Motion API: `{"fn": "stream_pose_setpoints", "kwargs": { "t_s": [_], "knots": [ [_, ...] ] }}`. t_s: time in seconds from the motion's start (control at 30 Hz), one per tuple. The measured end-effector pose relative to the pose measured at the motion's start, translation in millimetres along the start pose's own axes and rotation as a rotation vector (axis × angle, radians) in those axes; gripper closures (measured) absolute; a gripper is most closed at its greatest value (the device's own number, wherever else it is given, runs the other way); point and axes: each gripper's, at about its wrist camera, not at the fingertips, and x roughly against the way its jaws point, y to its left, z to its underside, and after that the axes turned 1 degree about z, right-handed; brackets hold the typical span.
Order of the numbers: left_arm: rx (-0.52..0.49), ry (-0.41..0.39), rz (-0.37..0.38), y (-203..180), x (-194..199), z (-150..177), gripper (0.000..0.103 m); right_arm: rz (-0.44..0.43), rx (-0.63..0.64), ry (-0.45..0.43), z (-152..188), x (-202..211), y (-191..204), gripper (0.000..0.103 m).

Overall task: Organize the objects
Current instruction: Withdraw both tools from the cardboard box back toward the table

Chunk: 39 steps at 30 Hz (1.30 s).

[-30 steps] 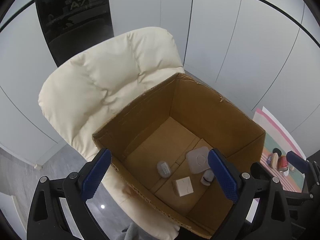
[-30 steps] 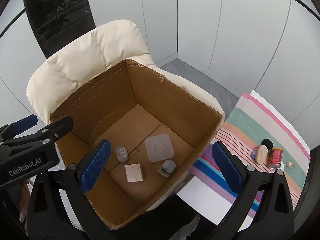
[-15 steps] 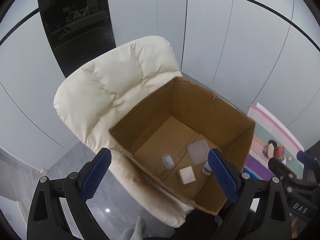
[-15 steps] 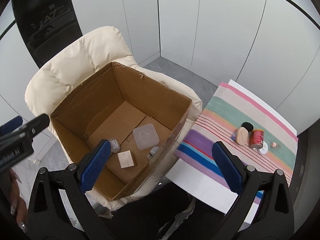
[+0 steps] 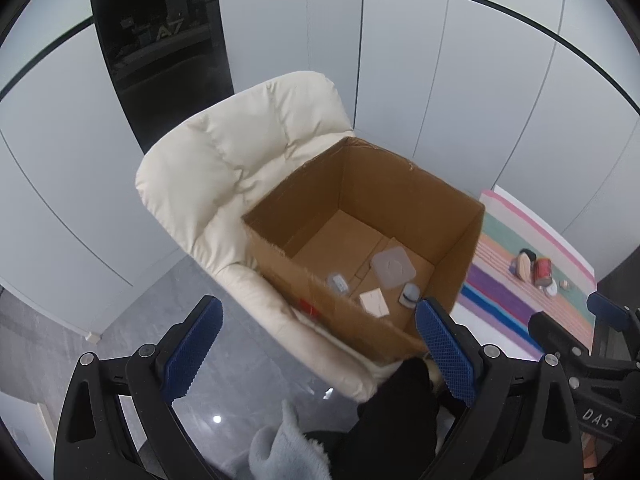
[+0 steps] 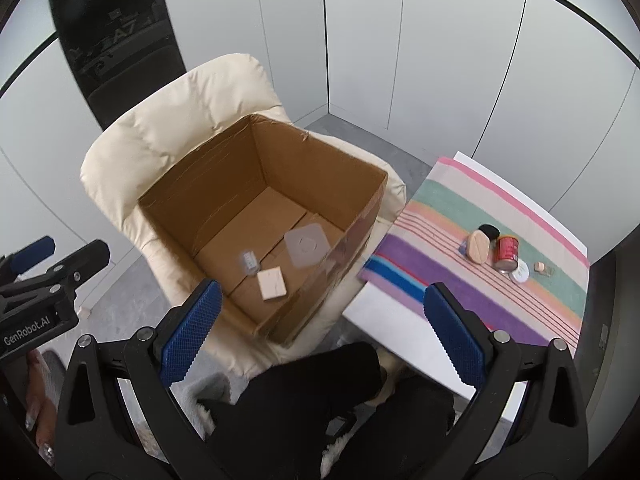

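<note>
An open cardboard box (image 5: pixel 416 184) (image 6: pixel 316 152) sits on a cream padded chair (image 5: pixel 224 160) (image 6: pixel 168 128). Inside lie a translucent square lid (image 5: pixel 393 267) (image 6: pixel 307 246), a small white square box (image 5: pixel 374 302) (image 6: pixel 272 284), a small clear container (image 5: pixel 338 282) (image 6: pixel 249 261) and a small white-and-dark item (image 5: pixel 410 294). On the striped cloth (image 6: pixel 460 280) (image 5: pixel 504 280) stand a red can (image 6: pixel 507 253) (image 5: pixel 543 272), a tan oval sponge (image 6: pixel 477 246), a black round item (image 6: pixel 489 231), a white disc (image 6: pixel 520 273) and a small cork-like piece (image 6: pixel 540 267). My left gripper (image 5: pixel 318 350) and right gripper (image 6: pixel 318 334) are open and empty, held back from the box.
The striped cloth covers a white table (image 6: pixel 392 320) right of the chair. Grey wall panels and a dark glass panel (image 5: pixel 160 52) stand behind. Grey floor (image 5: pixel 100 320) lies to the left. A person's dark-clothed legs (image 6: pixel 320 400) are below.
Both grippers have pulled back and up from the box, so chair, box and table look smaller and farther. Both stay open and empty. The box contents have not moved.
</note>
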Motion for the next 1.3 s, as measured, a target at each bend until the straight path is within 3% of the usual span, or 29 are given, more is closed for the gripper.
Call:
{"fn": "stream_pose_setpoints", "kwargs": {
  "t_s": [0.17,0.4,0.53,0.8,1.3],
  "knots": [
    [-0.002,0.028,0.038,5,16,25,0.005,0.005,-0.001,0.006,29,23,5,0.001],
    [0.001,0.021,0.022,11,36,42,0.005,0.067,0.016,0.001,66,52,15,0.001],
    [0.009,-0.008,0.024,12,51,43,0.005,0.095,0.043,-0.029,71,66,20,0.001],
    [-0.018,-0.021,0.033,0,59,42,0.005,0.065,-0.004,-0.026,77,75,8,0.001],
    [-0.117,-0.008,0.107,-56,55,39,0.005,0.104,-0.151,-0.046,84,84,-48,0.001]
  ]
}}
